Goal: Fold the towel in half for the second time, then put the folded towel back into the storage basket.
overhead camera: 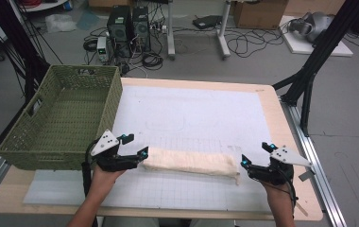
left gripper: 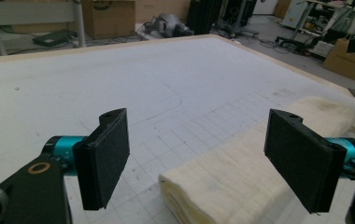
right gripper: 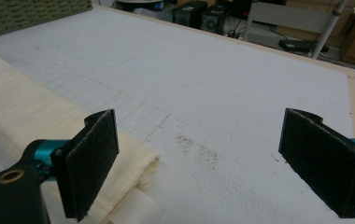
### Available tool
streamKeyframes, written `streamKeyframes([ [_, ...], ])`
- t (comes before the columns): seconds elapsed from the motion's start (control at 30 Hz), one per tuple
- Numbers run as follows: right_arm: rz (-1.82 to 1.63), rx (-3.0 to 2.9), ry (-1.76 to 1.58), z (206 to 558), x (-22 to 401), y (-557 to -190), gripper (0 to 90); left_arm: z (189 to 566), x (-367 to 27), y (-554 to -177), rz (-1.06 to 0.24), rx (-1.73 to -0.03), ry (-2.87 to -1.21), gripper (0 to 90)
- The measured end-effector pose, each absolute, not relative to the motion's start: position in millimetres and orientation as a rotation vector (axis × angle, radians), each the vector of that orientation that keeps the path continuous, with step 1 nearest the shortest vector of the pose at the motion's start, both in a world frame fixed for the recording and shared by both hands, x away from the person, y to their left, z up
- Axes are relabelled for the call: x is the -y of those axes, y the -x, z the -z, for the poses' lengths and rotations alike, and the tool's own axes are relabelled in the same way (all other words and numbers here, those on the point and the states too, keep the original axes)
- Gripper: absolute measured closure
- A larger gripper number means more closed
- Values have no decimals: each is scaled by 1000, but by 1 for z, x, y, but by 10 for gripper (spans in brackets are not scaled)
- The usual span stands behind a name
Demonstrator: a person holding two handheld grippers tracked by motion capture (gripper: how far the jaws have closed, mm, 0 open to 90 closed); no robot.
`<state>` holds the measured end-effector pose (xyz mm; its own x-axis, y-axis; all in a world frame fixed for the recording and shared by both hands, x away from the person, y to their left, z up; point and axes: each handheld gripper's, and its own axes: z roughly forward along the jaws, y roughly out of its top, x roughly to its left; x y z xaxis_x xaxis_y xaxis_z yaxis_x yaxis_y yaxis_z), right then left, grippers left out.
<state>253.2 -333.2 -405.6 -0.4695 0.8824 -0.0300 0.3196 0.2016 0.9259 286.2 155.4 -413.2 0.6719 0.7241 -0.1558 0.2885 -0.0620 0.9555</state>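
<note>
A cream cloth (overhead camera: 192, 163), folded into a long flat strip, lies on the white gridded mat (overhead camera: 192, 113) near the table's front edge. My left gripper (overhead camera: 137, 145) hovers at the strip's left end, open, its pads off the fabric. In the left gripper view the cloth (left gripper: 241, 182) runs away to the right below the wide-apart jaws of that gripper (left gripper: 199, 140). My right gripper (overhead camera: 257, 153) stands open just past the strip's right end. The right gripper view shows the cloth (right gripper: 17, 107) under the left pad (right gripper: 91, 158), with bare mat between the jaws of that gripper (right gripper: 203, 149).
A green woven basket (overhead camera: 59, 118) stands at the table's left side, close behind my left hand, and its wall (right gripper: 26, 14) appears far off in the right gripper view. Black frame legs (overhead camera: 310, 71) rise at the right, and computers and cables sit on the floor beyond the table.
</note>
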Motion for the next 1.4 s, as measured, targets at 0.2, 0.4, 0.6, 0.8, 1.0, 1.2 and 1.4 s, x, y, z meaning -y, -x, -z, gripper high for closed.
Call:
streamKeyframes([
  [0.2, -1256, -1899, -1124, 405, 336, -255, 113, 413, -158, -286, -437, -851, -1643, 227],
  [0.4, -1232, -1907, -1117, 405, 334, -255, 113, 414, -158, -286, -424, -850, -1657, 240],
  [0.6, -1230, -1909, -1131, 406, 334, -257, 113, 414, -160, -286, -423, -862, -1656, 240],
  [0.8, -1227, -1921, -1133, 407, 332, -258, 113, 415, -161, -287, -422, -872, -1656, 240],
  [1.0, -1223, -1919, -1146, 408, 333, -258, 113, 418, -160, -288, -416, -879, -1672, 240],
  [1.2, -1219, -1928, -1137, 408, 332, -258, 113, 419, -161, -288, -415, -893, -1668, 250],
  [1.4, -1223, -1921, -1135, 407, 333, -256, 113, 417, -159, -285, -418, -891, -1663, 250],
])
